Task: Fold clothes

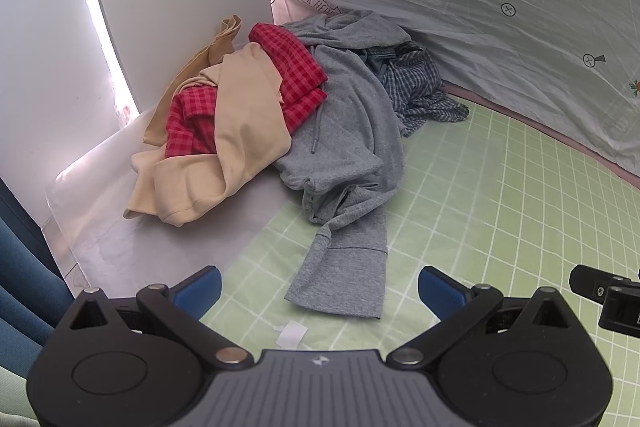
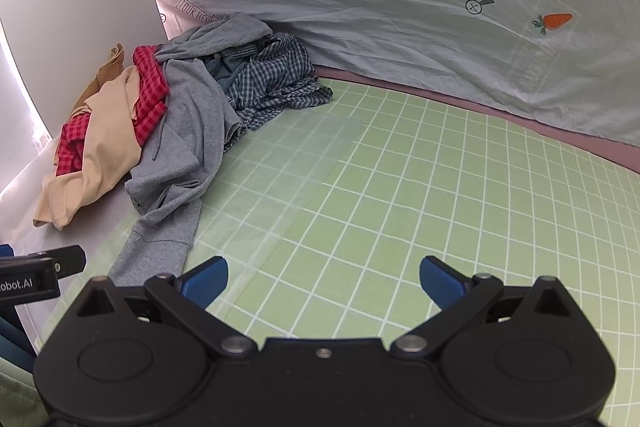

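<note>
Our left claw (image 1: 320, 291) and right claw (image 2: 324, 281) both hang spread and empty, tilted down over the green sheet (image 2: 400, 187). The clothes lie heaped ahead and to the left. We judge that pulling the grey hoodie (image 1: 344, 147) could drag the tangled beige top (image 1: 240, 131) and red check (image 1: 296, 67) along.

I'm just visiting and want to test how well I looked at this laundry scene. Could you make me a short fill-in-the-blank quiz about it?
1. The grey hoodie stretches one sleeve out over a green cloth printed with a white ____ pattern.
2. Tangled with the beige garment is a checked one in pink and ____.
3. The backdrop sheet is printed with orange ____.
4. The left gripper and the right gripper both hold ____.

Missing words: grid; red; carrots; nothing
</note>
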A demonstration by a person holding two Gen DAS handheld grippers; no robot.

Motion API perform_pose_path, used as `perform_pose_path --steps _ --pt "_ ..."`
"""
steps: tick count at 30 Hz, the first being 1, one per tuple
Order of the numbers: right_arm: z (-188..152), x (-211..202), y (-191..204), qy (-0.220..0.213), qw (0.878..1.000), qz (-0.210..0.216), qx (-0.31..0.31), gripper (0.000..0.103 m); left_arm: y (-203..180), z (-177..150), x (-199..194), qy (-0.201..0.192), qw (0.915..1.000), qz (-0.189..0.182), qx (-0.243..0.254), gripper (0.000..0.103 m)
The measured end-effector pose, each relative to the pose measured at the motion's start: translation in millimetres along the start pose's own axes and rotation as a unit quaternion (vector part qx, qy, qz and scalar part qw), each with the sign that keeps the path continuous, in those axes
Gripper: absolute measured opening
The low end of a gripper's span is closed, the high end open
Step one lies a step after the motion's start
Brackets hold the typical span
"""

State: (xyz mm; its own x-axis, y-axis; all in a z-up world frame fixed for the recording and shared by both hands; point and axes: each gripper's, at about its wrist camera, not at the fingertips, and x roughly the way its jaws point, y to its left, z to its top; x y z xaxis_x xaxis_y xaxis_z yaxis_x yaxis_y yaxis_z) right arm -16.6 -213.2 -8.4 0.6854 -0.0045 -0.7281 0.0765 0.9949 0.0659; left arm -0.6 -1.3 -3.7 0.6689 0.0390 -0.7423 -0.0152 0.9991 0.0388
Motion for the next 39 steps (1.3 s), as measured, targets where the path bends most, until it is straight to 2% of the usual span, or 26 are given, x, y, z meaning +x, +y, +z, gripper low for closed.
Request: perform_pose_path --steps 39 --pt "0.7 -3.8 -0.9 0.002 1.000 0.002 0.006 0.103 0.5 2.0 -4.8 0.001 1.0000 0.002 0.004 0.103"
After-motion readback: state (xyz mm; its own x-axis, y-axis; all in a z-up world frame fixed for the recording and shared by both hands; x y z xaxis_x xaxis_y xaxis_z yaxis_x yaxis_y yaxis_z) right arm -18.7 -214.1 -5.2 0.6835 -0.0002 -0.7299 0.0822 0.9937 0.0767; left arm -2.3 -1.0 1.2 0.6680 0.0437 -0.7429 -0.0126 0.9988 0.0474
